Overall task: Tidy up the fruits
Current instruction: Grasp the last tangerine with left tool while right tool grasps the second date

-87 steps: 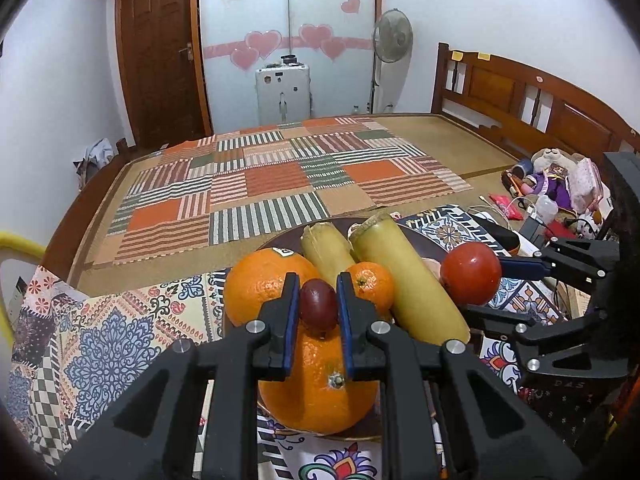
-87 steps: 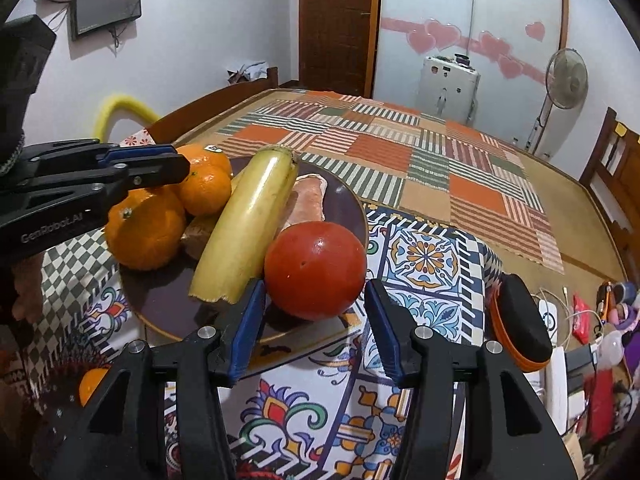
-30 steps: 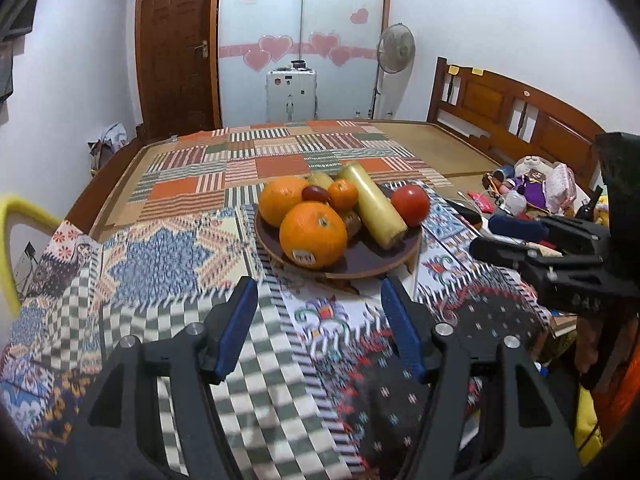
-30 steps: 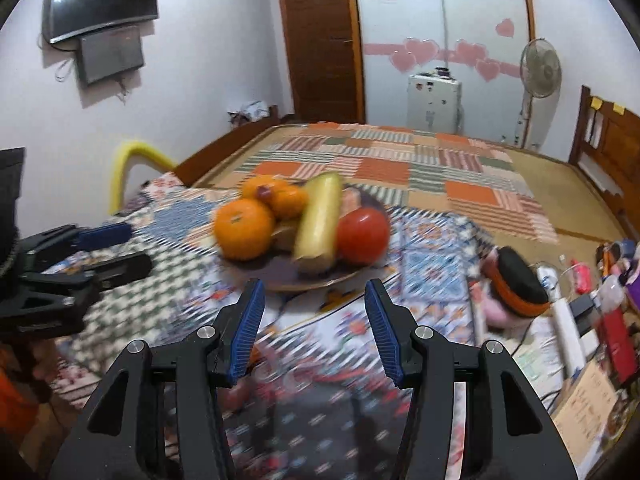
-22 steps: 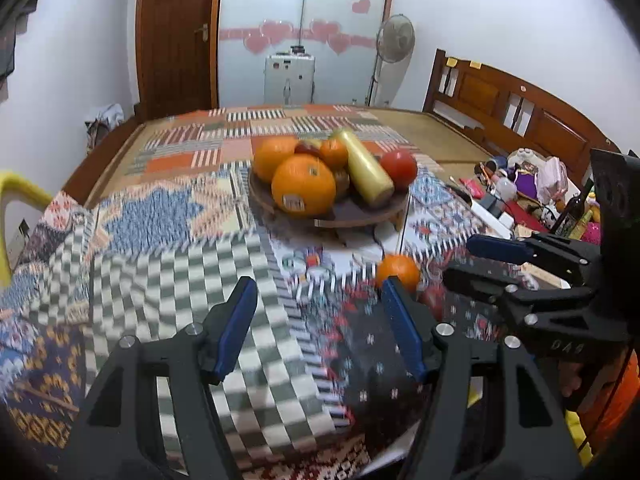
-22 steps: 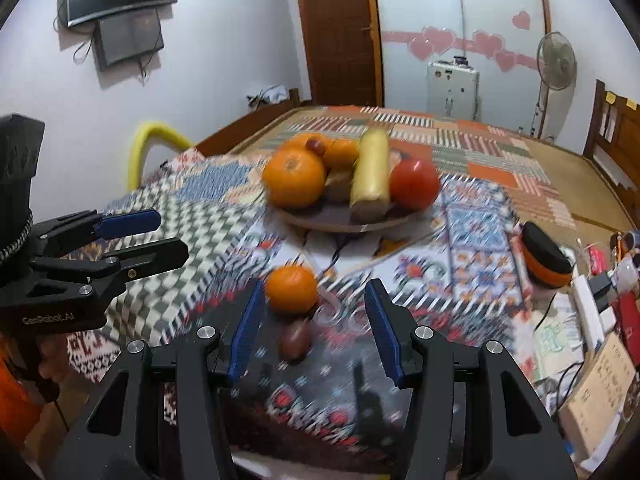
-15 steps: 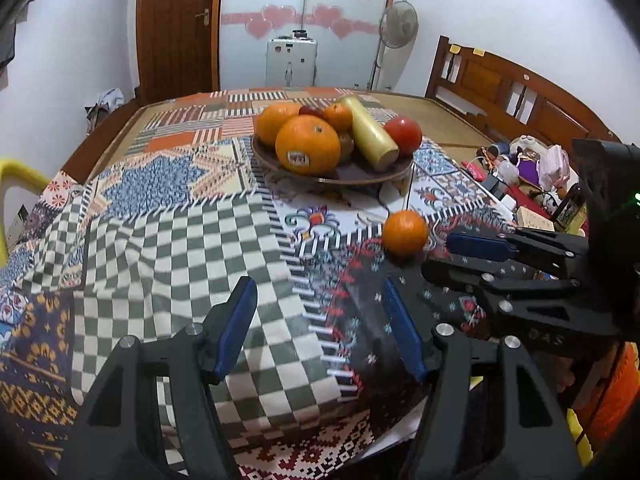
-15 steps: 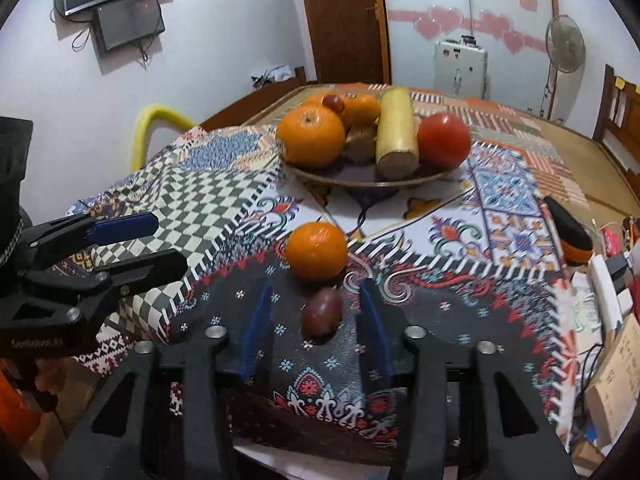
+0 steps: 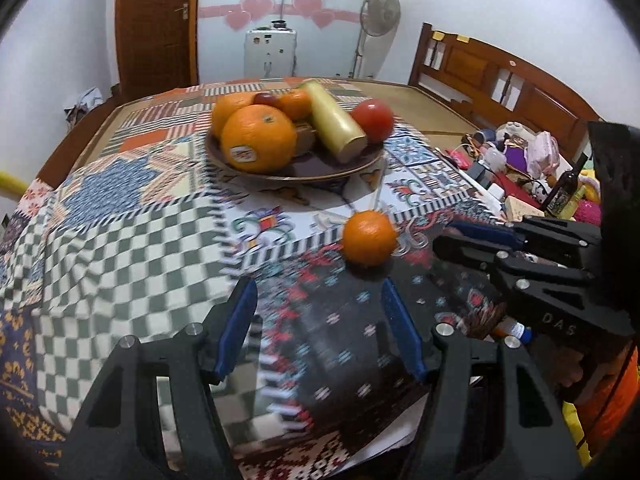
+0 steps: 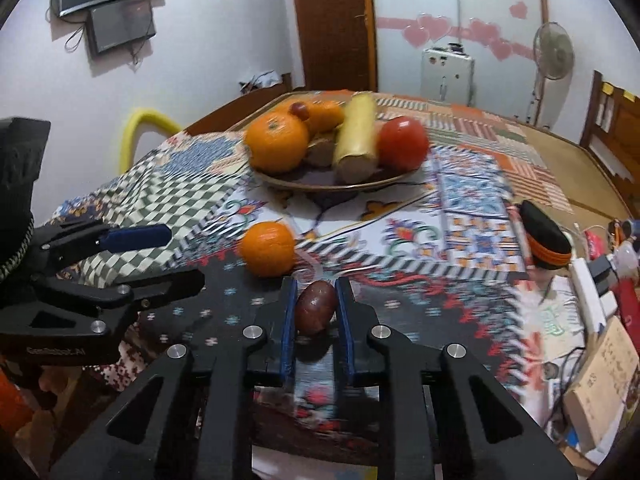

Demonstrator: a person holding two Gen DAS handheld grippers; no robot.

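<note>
A dark brown plate (image 9: 316,171) holds oranges, a yellow corn-like piece, a red tomato (image 9: 373,117) and a small dark fruit; the plate also shows in the right wrist view (image 10: 332,186). A loose orange (image 9: 369,238) lies on the patterned cloth in front of the plate, and shows in the right wrist view (image 10: 267,248). My right gripper (image 10: 315,308) is shut on a dark purple fruit (image 10: 316,307) resting on the cloth. My left gripper (image 9: 320,332) is open and empty, just short of the loose orange.
A black and orange case (image 10: 544,238) lies on the cloth at the right. Clutter with a bottle (image 9: 562,192), boxes and cables lies along the right side. A patchwork bed, a fan (image 9: 380,6) and a door stand behind.
Both grippers pulled back from the plate toward the near edge. My right gripper closed on the dark purple fruit. My left gripper stays open, nearer the loose orange.
</note>
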